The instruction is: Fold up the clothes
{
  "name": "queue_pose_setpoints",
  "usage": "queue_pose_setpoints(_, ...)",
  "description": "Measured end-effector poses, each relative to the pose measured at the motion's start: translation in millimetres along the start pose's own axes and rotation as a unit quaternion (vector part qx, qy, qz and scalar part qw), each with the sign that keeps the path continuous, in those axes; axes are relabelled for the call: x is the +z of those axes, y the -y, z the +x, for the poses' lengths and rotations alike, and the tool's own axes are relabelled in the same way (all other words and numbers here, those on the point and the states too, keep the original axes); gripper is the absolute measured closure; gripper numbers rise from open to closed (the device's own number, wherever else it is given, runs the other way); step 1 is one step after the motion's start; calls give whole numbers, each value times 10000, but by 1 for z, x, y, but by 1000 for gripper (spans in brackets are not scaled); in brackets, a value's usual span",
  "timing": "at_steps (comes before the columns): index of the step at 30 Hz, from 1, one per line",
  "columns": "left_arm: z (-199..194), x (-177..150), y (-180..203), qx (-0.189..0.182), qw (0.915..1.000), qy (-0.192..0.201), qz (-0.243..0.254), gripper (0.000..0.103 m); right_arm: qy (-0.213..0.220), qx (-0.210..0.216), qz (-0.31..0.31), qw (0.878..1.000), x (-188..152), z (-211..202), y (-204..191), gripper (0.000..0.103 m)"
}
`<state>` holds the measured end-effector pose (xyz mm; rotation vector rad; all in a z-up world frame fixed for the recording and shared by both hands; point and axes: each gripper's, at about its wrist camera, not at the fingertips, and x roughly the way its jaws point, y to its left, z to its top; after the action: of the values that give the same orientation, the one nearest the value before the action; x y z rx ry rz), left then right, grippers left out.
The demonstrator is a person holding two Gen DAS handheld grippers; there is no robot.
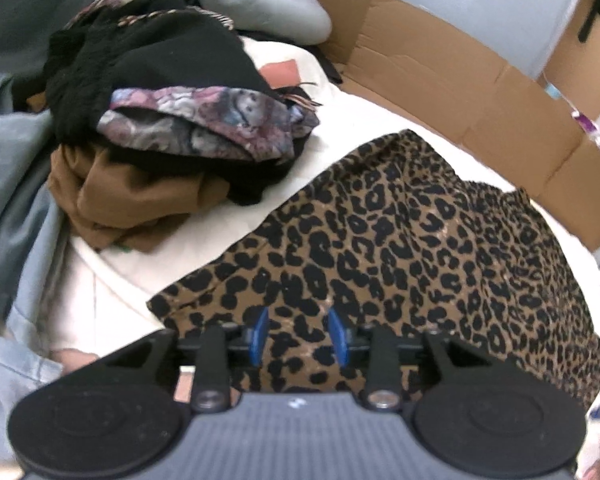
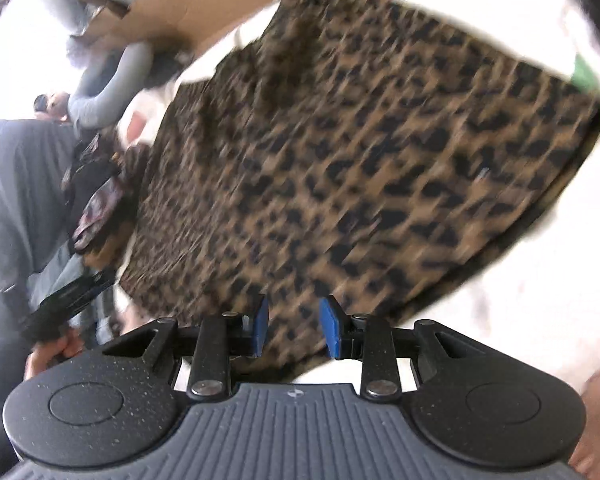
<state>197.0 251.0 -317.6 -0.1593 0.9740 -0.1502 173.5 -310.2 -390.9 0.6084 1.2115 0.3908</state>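
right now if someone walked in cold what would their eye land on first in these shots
The leopard-print garment grabs the eye first: it lies spread on the white surface and fills the middle of both views. Next comes the heap of unfolded clothes at upper left in the left wrist view, black, floral and brown, with flattened cardboard curving along the far edge. The left gripper and right gripper each show blue pads apart, with nothing pinched between them.

Black hand-held gripper (image 1: 298,336) with blue pads (image 1: 260,334).
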Motion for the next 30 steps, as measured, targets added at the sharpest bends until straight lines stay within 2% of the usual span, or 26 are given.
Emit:
queue_pose_setpoints(3, -2, 7, -3, 174, 9997, -151, 97, 66, 317, -306, -231, 9988, 17, -11, 11, 71)
queue_pose_setpoints(4, -4, 11, -4, 211, 9995, -187, 141, 66, 439, -398, -280, 9978, 23, -15, 15, 65)
queue_pose_setpoints(7, -12, 23, -6, 284, 9989, -261, 282, 63, 824, -651, -332, 9939, 37, -26, 28, 61)
queue_pose_setpoints(11, -19, 30, -8, 372, 9987, -162, 304, 60, 1324, -886, -648, 9851, 55, -44, 38, 61)
queue_pose_setpoints(14, -16, 30, -8, 454, 9989, -48, 145, 60, 1525, -1204, -876, 9770, 70, -54, 45, 61)
queue_pose_setpoints(16, -13, 28, -7, 397, 9992, -78, -23, 59, 1532, -1448, -1059, 9718, 75, -53, 50, 61)
queue_pose_setpoints(21, -4, 20, 1, 326, 9993, -158, -45, 59, 1363, -1832, -1371, 9639, 78, -38, 64, 60)
queue_pose_setpoints(30, 3, 12, -10, 453, 9988, -154, -75, 59, 901, -2109, -1810, 9564, 73, -17, 69, 61)
